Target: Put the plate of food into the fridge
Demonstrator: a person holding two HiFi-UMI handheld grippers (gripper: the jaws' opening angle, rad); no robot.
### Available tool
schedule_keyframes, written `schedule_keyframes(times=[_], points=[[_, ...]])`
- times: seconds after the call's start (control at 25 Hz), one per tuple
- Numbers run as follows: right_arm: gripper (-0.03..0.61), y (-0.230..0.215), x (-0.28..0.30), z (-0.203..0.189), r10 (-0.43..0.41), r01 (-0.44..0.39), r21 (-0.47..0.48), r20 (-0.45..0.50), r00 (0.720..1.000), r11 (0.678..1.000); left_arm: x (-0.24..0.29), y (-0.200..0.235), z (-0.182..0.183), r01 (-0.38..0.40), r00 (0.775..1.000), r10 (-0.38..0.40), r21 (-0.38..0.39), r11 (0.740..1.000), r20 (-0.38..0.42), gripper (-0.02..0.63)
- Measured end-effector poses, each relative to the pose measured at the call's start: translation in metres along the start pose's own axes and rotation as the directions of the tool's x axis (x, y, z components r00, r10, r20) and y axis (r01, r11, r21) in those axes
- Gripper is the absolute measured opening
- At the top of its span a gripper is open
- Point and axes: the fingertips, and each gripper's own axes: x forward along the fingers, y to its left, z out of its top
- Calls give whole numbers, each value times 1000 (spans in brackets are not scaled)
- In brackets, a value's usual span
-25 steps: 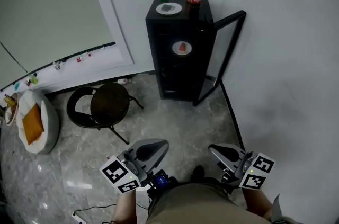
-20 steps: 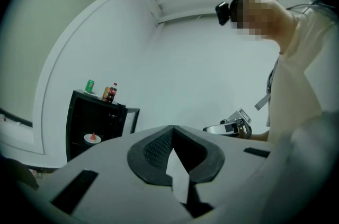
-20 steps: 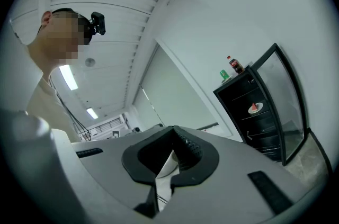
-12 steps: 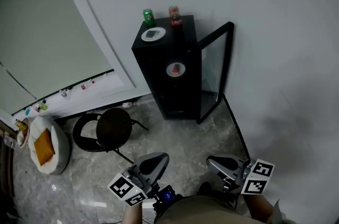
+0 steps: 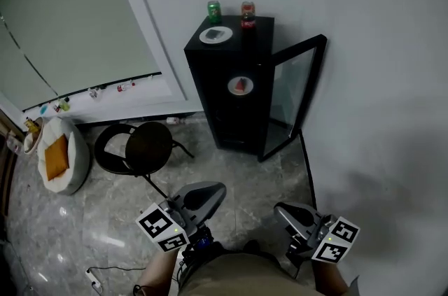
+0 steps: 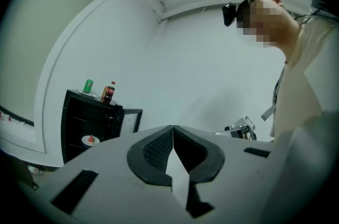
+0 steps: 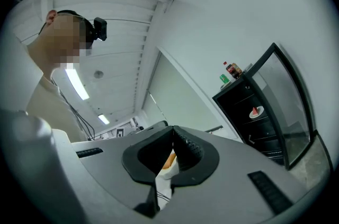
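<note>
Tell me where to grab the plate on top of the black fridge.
Take the plate by its near rim, the edge toward the open front of the fridge, coming in level from that side. It lies flat with food in its middle, so only the rim is free. The green can and cola bottle stand behind it and would likely block the back.

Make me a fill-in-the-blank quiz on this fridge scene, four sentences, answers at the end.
The glass door of the black fridge stands ____.
A plate of red food sits ____ the fridge, on a shelf.
On top of the fridge stand a cola bottle and a green ____.
The left gripper and right gripper both have jaws ____.
Answers: open; inside; can; shut.
</note>
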Motion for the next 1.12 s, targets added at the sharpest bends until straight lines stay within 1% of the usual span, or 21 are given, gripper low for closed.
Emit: schedule_keyframes(times=[0.08, 0.2, 0.36, 0.48, 0.6, 0.68, 0.76, 0.88, 1.12], points=[[20, -8, -6, 1, -23, 23, 3, 3, 1000, 1000, 7, -1, -2, 8, 1000, -8, 0, 1000, -16, 11], [20, -15, -13, -3, -50, 50, 1, -16, 999, 999, 15, -4, -8, 23, 999, -24, -19, 1000, -26, 11], [20, -17, -12, -5, -73, 71, -48, -42, 996, 996, 23, -7, -12, 51, 998, -50, 4, 999, -44, 11], [20, -20, -10, -6, -91, 87, -74, -49, 995, 993, 29, -5, -11, 75, 997, -76, -9, 997, -23, 11], [20, -22, -9, -8, -116, 113, -65, -45, 992, 991, 32, -9, -9, 129, 992, -128, -59, 990, 11, 11], [20, -24, -2, -8, -128, 125, -60, -48, 991, 990, 31, -8, -6, 155, 988, -154, -73, 985, 25, 11], [20, -27, 7, -8, -148, 144, -68, -55, 988, 987, 30, -1, -5, 163, 986, -162, -77, 984, 27, 11], [20, -35, 23, -11, -184, 179, -79, -71, 980, 981, 23, 17, -6, 153, 988, -151, -92, 984, 27, 11], [20, -40, 71, -5, -209, 201, -94, -92, 974, 975, 5, 60, 4, 167, 985, -159, -160, 973, 63, 11]])
